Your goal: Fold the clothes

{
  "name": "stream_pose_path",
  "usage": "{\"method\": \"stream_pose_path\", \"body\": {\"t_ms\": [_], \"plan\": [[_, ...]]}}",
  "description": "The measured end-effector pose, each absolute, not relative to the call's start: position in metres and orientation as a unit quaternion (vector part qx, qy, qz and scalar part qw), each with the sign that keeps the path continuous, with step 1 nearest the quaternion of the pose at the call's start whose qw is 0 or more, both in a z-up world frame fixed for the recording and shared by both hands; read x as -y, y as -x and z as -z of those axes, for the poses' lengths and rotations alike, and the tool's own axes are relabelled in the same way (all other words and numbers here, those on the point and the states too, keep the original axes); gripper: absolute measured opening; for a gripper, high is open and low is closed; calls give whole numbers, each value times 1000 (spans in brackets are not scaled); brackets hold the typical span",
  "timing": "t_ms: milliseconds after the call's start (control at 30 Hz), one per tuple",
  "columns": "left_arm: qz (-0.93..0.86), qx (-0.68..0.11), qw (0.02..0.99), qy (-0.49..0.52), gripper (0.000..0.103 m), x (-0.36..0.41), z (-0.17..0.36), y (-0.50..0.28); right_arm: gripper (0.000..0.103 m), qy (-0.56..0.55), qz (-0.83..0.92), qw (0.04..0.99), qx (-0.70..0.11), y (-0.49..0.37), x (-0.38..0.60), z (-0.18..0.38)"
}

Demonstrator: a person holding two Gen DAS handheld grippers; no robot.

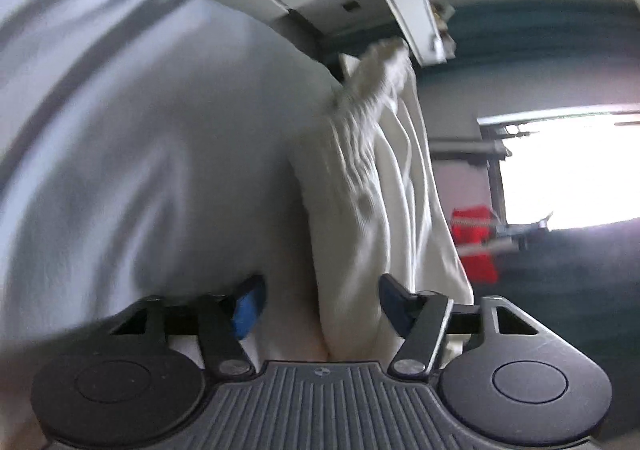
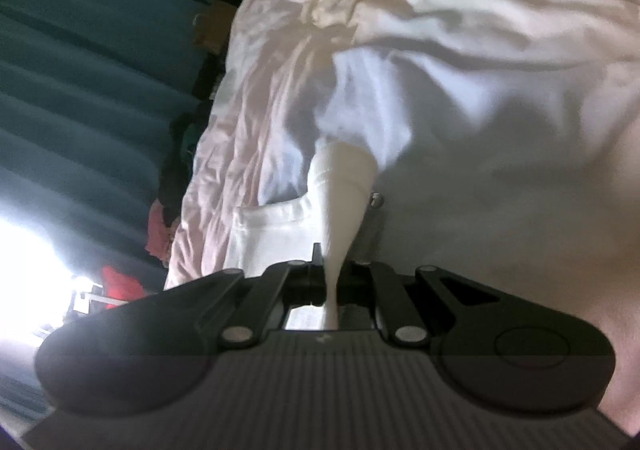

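White, soft cotton cloth, ribbed at one end like a sock or a cuff [image 2: 344, 185], is the thing being folded, and it lies on the bed with the crumpled pale pink sheet [image 2: 256, 97], close to the bed's near edge. I think it is very light and floppy. It will bend and droop wherever it is not held, and it will not break. It may slip if only a tiny bit is pinched, so the best place to grab looks like the thick ribbed end or a corner, with a good bite of cloth. The right gripper [image 2: 330, 282] has its jaws pressed together on a thin stretched strip of this white cloth, which runs tight from the jaws up toward the sheet. It points slanting down at the bed. The left gripper [image 1: 320, 300] has its jaws partly spread, with a blue pad on one finger [image 1: 248, 308]. A hanging fold of the white cloth [image 1: 372, 201] sits between the jaws, but the picture is blurry and I cannot see the pads squeezing it. This gripper is rolled onto its side, so the room looks tipped over. A pale blue-white cloth [image 1: 132, 137] fills the left part of its view. Something red [image 1: 474, 246] sits far off by the bright window.
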State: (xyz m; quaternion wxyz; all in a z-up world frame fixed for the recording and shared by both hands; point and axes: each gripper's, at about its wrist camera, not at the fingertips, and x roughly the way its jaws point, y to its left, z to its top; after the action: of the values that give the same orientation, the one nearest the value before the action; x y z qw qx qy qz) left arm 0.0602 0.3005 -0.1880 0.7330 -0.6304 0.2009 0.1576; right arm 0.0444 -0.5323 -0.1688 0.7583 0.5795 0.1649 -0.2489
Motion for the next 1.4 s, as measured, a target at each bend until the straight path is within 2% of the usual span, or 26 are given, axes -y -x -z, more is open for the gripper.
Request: {"method": "stream_pose_path", "body": {"t_ms": [100,300,500,700,833,933,1033,1167,1233,1267,1300,1333,1400], "plan": [[-181,-197,740,617,37,-312,185,-67,6,-573,256,761,-166,-47,531,169],[-203,-212,749,594,27,-329,169,-82,6,-544,266,776,-175,-57,531,170],[-194,-212,801,526,11,-348,101,-86,6,-529,266,787,-175,-56,532,167],[-187,-208,806,521,6,-386,49,-49,5,-500,302,797,-157,-44,524,148],[-184,-247,806,505,6,-399,58,-20,5,-463,360,796,-149,-26,512,130],[-195,-293,801,484,7,-407,77,3,6,-448,405,778,-174,-16,511,127],[-212,-332,804,445,10,-409,93,9,6,-452,421,752,-230,-13,518,139],[-217,-351,828,380,26,-399,89,9,10,-485,408,733,-247,-5,531,151],[-230,-355,844,329,42,-388,78,11,15,-475,404,741,-248,-5,533,147],[-252,-352,852,294,57,-382,70,14,19,-460,408,748,-248,-5,532,144],[-269,-341,861,264,67,-376,62,17,34,-447,414,755,-243,-6,530,141],[-284,-331,869,235,70,-369,55,20,55,-435,419,761,-235,-6,526,137],[-296,-317,881,188,75,-356,41,20,81,-409,424,781,-210,-7,519,126]]}}
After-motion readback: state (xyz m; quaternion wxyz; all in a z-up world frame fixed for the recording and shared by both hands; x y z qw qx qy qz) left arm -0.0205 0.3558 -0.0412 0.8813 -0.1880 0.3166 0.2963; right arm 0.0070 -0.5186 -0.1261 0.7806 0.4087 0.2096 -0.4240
